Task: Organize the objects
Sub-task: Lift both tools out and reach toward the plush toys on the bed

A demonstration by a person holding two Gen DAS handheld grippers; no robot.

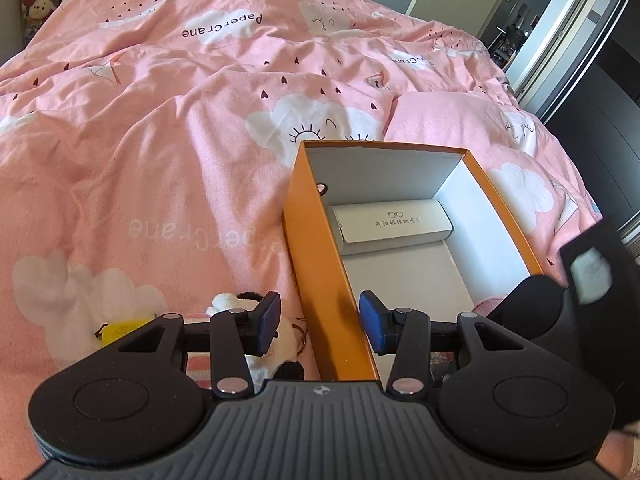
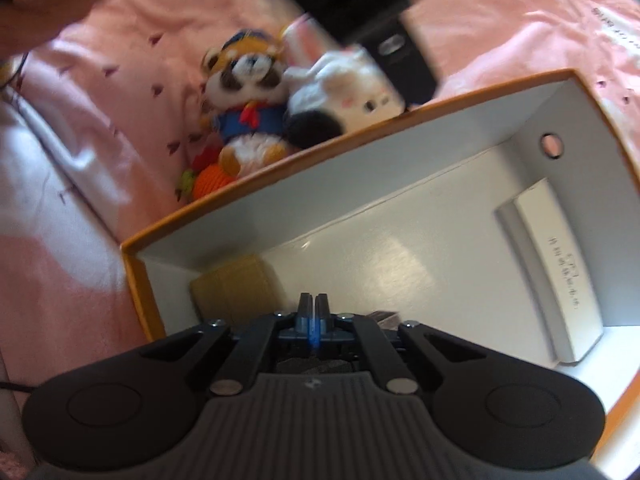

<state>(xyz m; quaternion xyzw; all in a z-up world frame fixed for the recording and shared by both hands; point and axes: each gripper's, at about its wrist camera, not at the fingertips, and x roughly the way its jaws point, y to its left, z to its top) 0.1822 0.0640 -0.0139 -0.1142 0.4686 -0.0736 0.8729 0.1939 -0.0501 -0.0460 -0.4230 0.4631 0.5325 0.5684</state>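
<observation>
**Orange box on the bed, soft toys beside it**

An open orange box (image 1: 320,280) with a white inside lies on a bed under a pink quilt (image 1: 160,140) printed with clouds and small hearts. Inside the box, against its far end wall in the left wrist view, rests a white glasses case (image 1: 394,226) with a small glasses drawing and a line of print on its lid. In the right wrist view a tan cardboard packet (image 2: 232,284) sits in the opposite corner of the box.

The left hand-held gripper (image 1: 319,322) has its jaws apart, one blue pad on each side of the box's long wall, not pressing on it. Below its left finger lies a black-and-white soft toy (image 1: 284,344), just outside the box.

The right hand-held gripper (image 2: 313,312) points down into the box with its jaws fully closed and nothing between them.

Outside the box's long wall, in the right wrist view, a raccoon soft toy (image 2: 248,96) in a blue top lies touching the black-and-white toy, with an orange knitted piece (image 2: 210,184) near its feet.
</observation>
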